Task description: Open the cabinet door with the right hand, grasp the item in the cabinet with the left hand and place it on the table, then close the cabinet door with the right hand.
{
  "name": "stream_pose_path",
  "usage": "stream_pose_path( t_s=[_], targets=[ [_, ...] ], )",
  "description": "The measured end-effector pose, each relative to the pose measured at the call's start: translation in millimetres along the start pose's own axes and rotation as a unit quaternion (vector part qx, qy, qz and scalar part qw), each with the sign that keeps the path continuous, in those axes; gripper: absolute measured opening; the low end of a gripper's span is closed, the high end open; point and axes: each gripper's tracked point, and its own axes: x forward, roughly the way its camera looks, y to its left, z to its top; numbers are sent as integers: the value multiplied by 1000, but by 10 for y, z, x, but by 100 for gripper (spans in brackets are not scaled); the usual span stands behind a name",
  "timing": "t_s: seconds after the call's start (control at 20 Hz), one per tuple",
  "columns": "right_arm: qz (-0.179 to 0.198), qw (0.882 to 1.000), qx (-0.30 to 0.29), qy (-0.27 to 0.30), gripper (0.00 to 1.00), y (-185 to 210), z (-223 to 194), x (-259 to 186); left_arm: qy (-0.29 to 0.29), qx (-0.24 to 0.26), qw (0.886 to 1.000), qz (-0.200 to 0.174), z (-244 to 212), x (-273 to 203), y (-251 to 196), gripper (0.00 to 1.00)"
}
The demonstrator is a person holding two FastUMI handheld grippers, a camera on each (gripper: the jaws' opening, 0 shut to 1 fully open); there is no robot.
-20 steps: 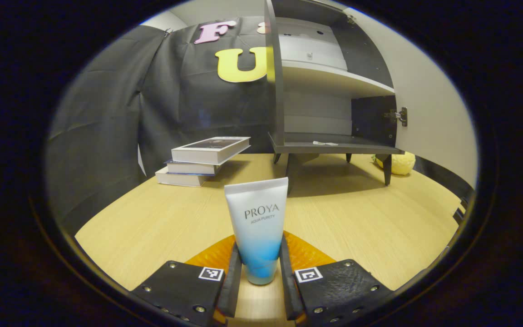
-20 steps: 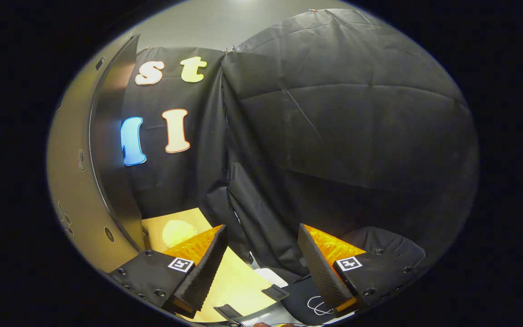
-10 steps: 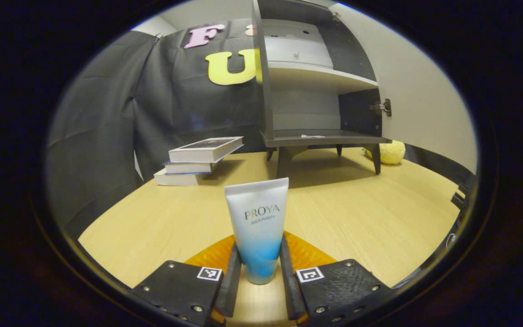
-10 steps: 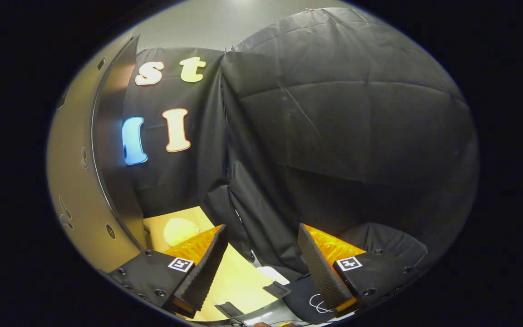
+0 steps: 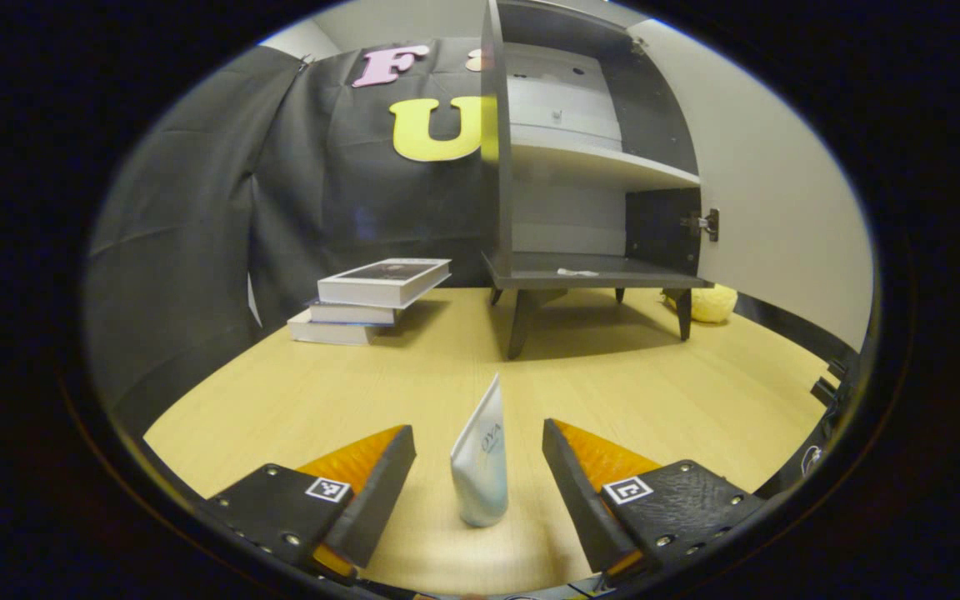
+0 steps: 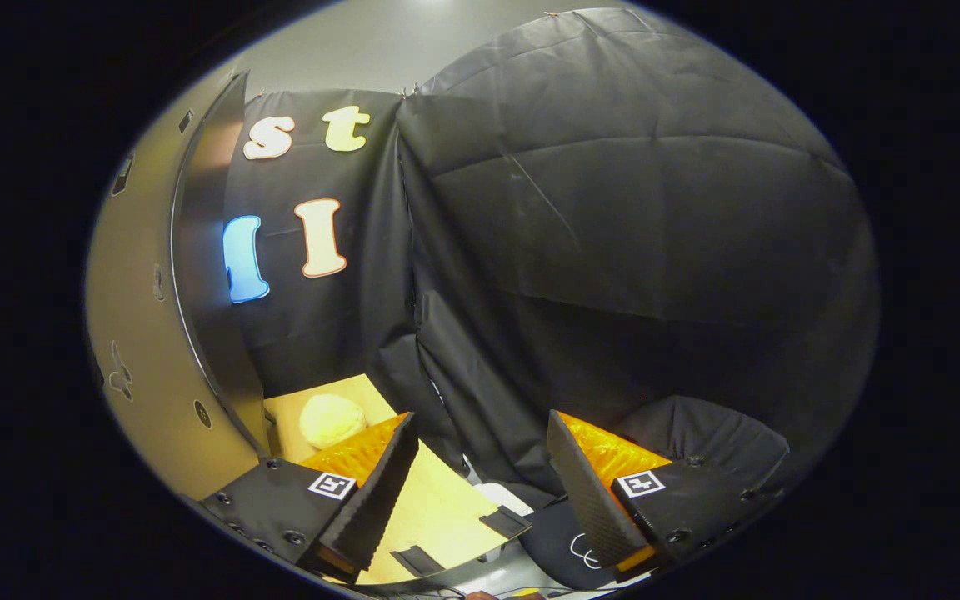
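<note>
Cabinet [image 5: 580,167] stands open, door [image 6: 155,333] cut off at the edge, while the tube [image 5: 481,467], gripped a moment ago, now stands free on the table [image 5: 655,383] between the left gripper's [image 5: 478,467] spread fingers; right gripper [image 6: 480,467] gapes empty.

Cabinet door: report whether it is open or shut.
Open. The cabinet door is swung aside from the cabinet, baring both shelves and a hinge.
</note>
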Motion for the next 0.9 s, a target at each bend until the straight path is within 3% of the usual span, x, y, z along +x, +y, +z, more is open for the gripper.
stream_pose_path(
  t_s=[0.1, 0.15, 0.3, 0.5, 0.6, 0.65, 0.75, 0.9],
  targets=[
    [3, 1000, 6, -3, 93, -1, -1, 50, -8, 7, 1000, 7, 217, -134, 21, 94],
    [2, 1000, 6, -7, 98, -52, -14, 72, -12, 10, 1000, 10, 354, -214, 3, 95],
    [6, 1000, 24, -9, 98, -206, -64, 174, -38, 40, 998, 28, 930, -643, -54, 95],
    [41, 998, 50, -7, 98, -276, -23, 219, -64, 36, 994, 76, 1749, -1196, -185, 92],
    [67, 996, 51, -12, 98, -199, 61, 257, -49, -1, 991, 126, 2005, -1426, -156, 92],
    [82, 995, 51, -16, 93, -142, 108, 274, -51, -29, 990, 131, 2165, -1482, -249, 92],
    [115, 992, 44, -26, 98, -33, 236, 243, -79, -77, 987, 121, 2591, -1660, -412, 96],
    [168, 984, 18, -49, 93, 187, 451, 127, -86, -100, 983, 128, 3013, -1854, -454, 92]
  ],
)
